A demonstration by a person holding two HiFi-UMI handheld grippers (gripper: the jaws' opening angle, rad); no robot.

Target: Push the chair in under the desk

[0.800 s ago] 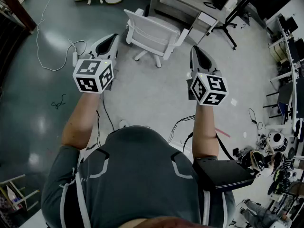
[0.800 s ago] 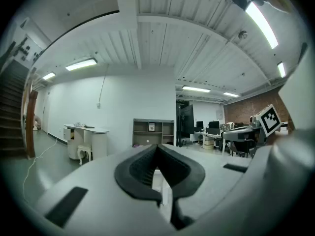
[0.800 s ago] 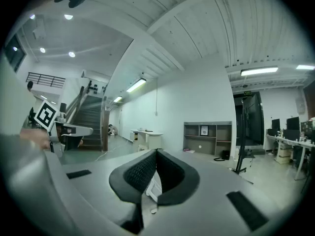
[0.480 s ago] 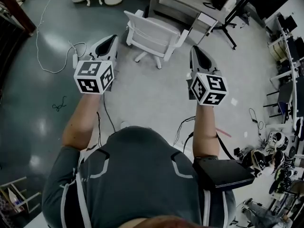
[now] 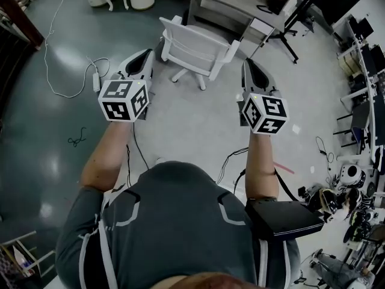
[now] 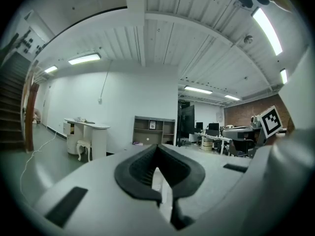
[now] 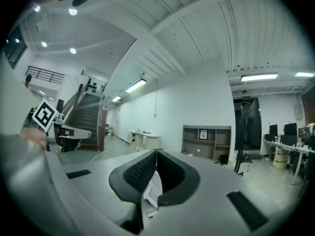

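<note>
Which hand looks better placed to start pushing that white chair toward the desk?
Right, narrowly. The left gripper and right gripper both hang short of the chair, jaws shut, but the right one's tip looks nearer its backrest corner, with the desk beyond.

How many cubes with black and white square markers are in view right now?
2. The left cube rides on the left gripper, at the head view's left; the right cube rides on the right gripper, at its right. No others show.
</note>
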